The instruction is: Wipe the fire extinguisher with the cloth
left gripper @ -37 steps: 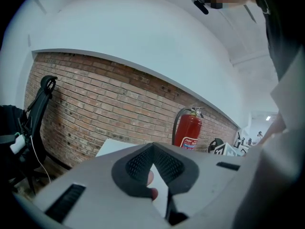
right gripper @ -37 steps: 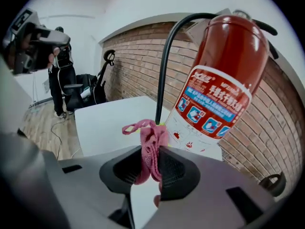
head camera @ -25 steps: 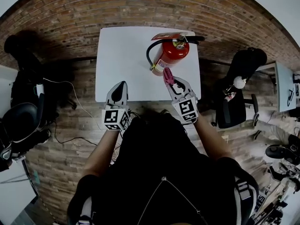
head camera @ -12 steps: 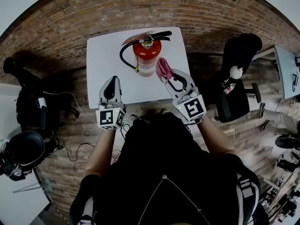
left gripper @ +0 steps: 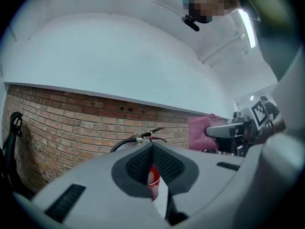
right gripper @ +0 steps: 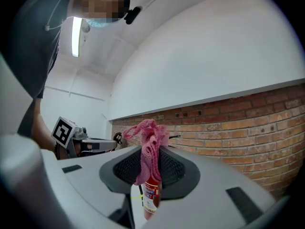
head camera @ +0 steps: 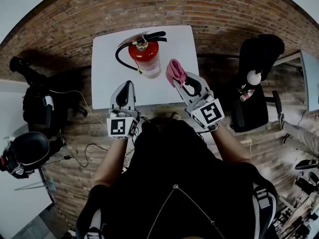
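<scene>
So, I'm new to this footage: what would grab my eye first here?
The red fire extinguisher standing upright on the white table before a brick wall. Right of it, clear of it, a pink cloth is pinched in the right gripper; the left gripper hangs shut and empty over the table's near edge.

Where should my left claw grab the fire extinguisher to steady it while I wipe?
Probably the black top handle, coming from above: the fire extinguisher stands upright, its body looks too wide for the left claw, and the hose crowds its left side.
</scene>
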`<action>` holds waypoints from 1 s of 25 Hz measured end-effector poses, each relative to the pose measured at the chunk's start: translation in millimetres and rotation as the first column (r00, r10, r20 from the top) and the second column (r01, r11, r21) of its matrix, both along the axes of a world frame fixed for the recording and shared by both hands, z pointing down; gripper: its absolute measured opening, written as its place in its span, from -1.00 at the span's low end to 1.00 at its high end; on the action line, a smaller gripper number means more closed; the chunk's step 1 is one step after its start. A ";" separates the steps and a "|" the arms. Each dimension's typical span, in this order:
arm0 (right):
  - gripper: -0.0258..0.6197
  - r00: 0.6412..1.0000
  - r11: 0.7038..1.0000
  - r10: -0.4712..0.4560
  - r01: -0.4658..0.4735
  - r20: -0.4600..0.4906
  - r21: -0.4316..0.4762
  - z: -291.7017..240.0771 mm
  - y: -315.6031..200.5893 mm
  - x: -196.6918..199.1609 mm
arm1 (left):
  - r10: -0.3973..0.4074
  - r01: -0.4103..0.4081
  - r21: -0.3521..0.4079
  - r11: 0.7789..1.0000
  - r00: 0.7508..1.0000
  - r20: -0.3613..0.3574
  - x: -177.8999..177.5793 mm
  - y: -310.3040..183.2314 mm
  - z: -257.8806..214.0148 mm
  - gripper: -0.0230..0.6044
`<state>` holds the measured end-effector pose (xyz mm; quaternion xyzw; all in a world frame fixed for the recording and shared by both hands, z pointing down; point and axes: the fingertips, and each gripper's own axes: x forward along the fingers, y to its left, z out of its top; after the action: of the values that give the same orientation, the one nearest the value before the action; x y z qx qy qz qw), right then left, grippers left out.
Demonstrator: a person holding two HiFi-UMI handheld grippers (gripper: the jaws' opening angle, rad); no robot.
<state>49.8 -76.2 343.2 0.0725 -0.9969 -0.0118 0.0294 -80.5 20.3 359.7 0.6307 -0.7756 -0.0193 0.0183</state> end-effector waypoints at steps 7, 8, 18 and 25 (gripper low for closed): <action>-0.60 0.996 0.989 -0.084 0.084 0.001 -0.121 24.3 -7.5 11.3 | -0.051 0.051 -0.049 0.997 0.999 0.008 30.2 -3.2 3.7 -0.90; -0.60 0.996 0.987 -0.094 0.094 0.001 -0.128 26.4 -7.9 12.5 | -0.057 0.058 -0.053 0.997 0.998 0.014 33.3 -2.8 2.6 -0.90; -0.60 0.991 0.982 -0.132 0.127 -0.023 -0.139 27.6 5.7 17.4 | -0.083 0.083 -0.060 0.995 0.997 0.006 44.6 9.0 -2.1 -0.90; -0.60 0.991 0.984 -0.120 0.110 -0.064 -0.137 29.2 19.9 2.6 | -0.021 0.020 -0.058 0.998 1.000 -0.017 36.6 11.8 -0.5 -0.90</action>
<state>52.4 -56.3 372.4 0.0122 -0.9962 0.0507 0.0694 -43.9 32.1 359.2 0.6215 -0.7822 -0.0026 0.0432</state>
